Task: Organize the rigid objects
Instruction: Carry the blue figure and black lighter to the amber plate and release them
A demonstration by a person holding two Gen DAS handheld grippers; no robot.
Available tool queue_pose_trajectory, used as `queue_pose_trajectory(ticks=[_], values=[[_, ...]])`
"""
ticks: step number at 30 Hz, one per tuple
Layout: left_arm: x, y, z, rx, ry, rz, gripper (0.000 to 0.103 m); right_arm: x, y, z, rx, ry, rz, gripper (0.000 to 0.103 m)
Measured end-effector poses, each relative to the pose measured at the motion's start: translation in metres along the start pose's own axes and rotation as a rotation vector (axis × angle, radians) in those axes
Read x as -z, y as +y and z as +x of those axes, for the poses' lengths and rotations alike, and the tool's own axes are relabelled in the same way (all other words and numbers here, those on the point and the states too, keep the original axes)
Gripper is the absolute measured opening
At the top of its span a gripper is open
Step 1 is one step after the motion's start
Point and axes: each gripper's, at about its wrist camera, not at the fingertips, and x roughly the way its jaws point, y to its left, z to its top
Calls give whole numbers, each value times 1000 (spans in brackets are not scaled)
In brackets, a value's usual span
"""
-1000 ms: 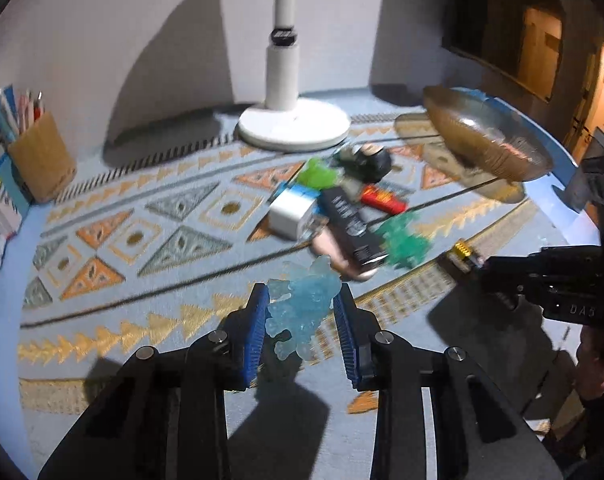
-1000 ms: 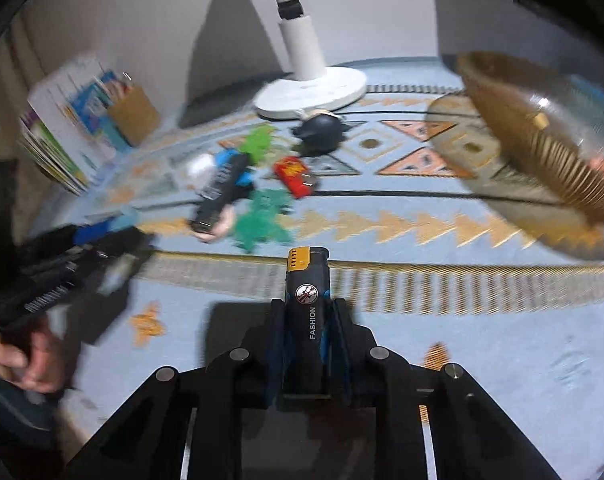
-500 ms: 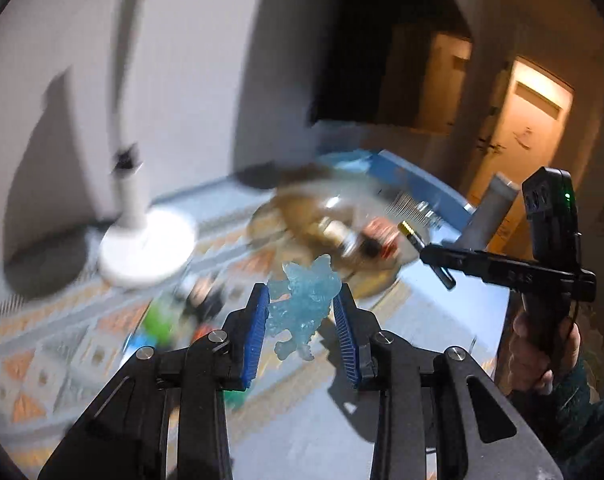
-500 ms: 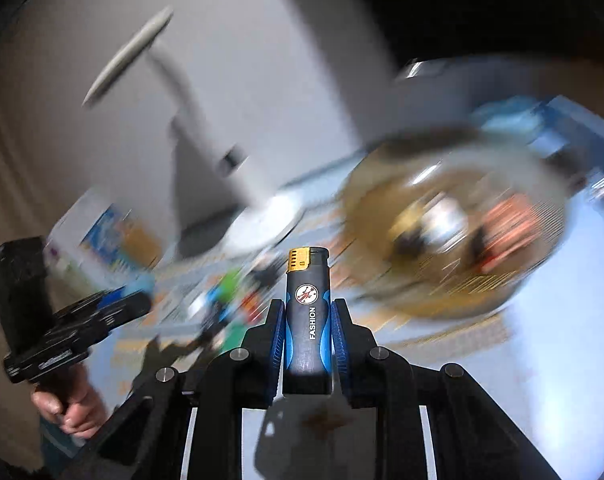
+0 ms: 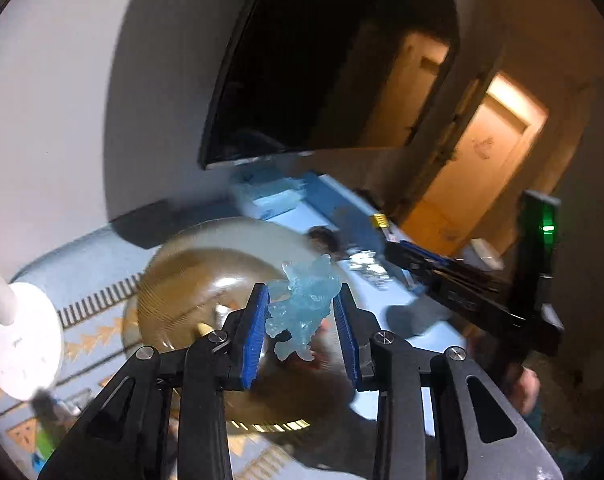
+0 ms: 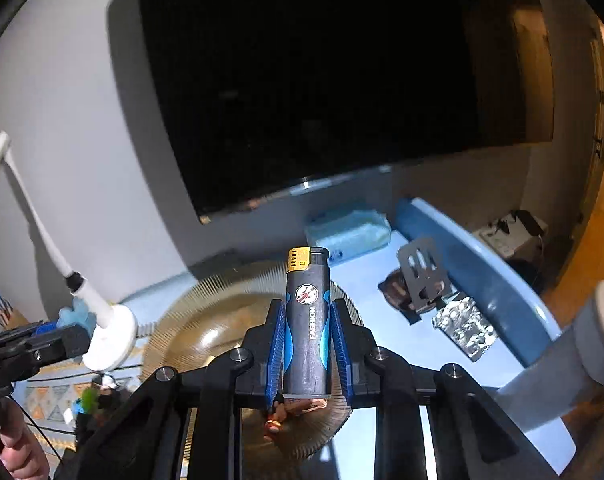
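My left gripper [image 5: 302, 320] is shut on a pale blue translucent toy figure [image 5: 304, 300] and holds it above the amber ribbed glass bowl [image 5: 182, 280]. My right gripper [image 6: 307, 344] is shut on a black and blue lighter [image 6: 307, 320] with a gold top, upright, over the same bowl [image 6: 206, 320]. Small items lie in the bowl [image 6: 298, 408], mostly hidden by the fingers. The right gripper [image 5: 386, 236] also shows in the left wrist view, at the right, above the bowl's far rim. The left gripper [image 6: 62, 326] shows at the left edge of the right wrist view.
A white lamp base [image 5: 18, 344] and stem [image 6: 42, 240] stand left of the bowl on a patterned mat [image 5: 90, 336]. Loose toys [image 6: 90, 398] lie on the mat. A tissue pack [image 6: 346, 232], a metal clip [image 6: 422, 276] and a foil pack [image 6: 462, 328] lie behind the bowl. A dark screen [image 6: 322, 80] stands behind.
Both grippers have lifted from the mat and swung right, to above the bowl, each still holding its object. The pile of toys has dropped out to the lower left.
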Motion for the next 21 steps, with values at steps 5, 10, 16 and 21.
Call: queue_pose_trajectory(ticks=[5, 10, 16, 21], values=[[6, 13, 47, -81, 75, -23, 30, 3, -3, 35, 27, 56, -21, 23], [14, 17, 68, -89, 116, -34, 30, 8, -4, 49, 30, 73, -39, 23], [19, 12, 89, -105, 151, -19, 30, 15, -16, 69, 33, 122, -21, 22], [32, 11, 106, -124, 190, -19, 30, 20, -18, 81, 66, 152, -28, 22]])
